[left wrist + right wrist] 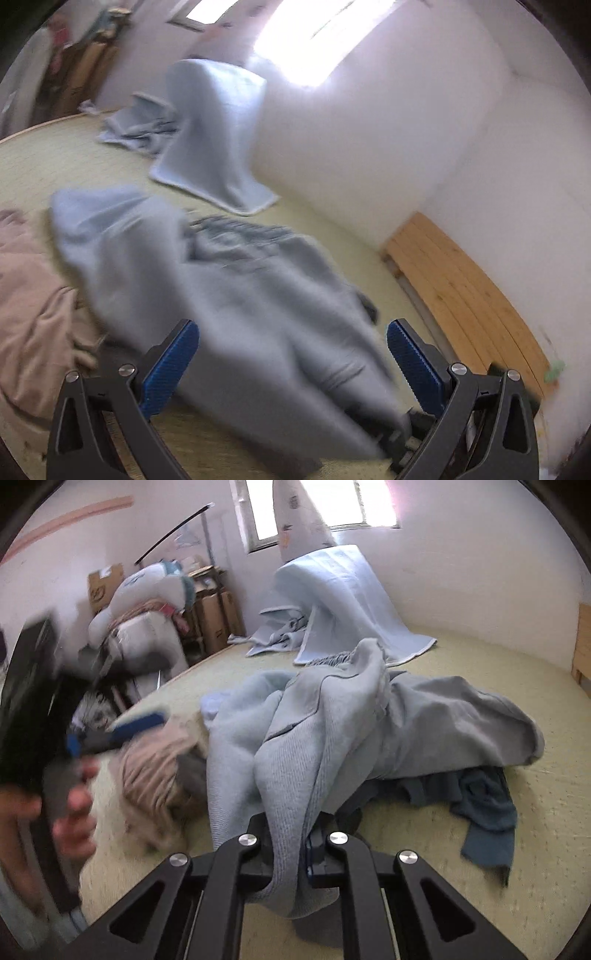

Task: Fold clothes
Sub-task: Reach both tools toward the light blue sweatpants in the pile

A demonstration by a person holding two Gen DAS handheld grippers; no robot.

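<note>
Right gripper [295,849] clamped on a fold of the pale blue garment [332,716] heaped on the bed [535,812], left gripper [291,354] with jaws wide apart and empty above it, risk of dragging the darker blue cloth [484,812] tangled underneath along.

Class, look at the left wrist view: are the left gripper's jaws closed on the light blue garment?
No: the left gripper has its blue pads standing wide apart, and the light blue garment lies between them unpinched.
</note>
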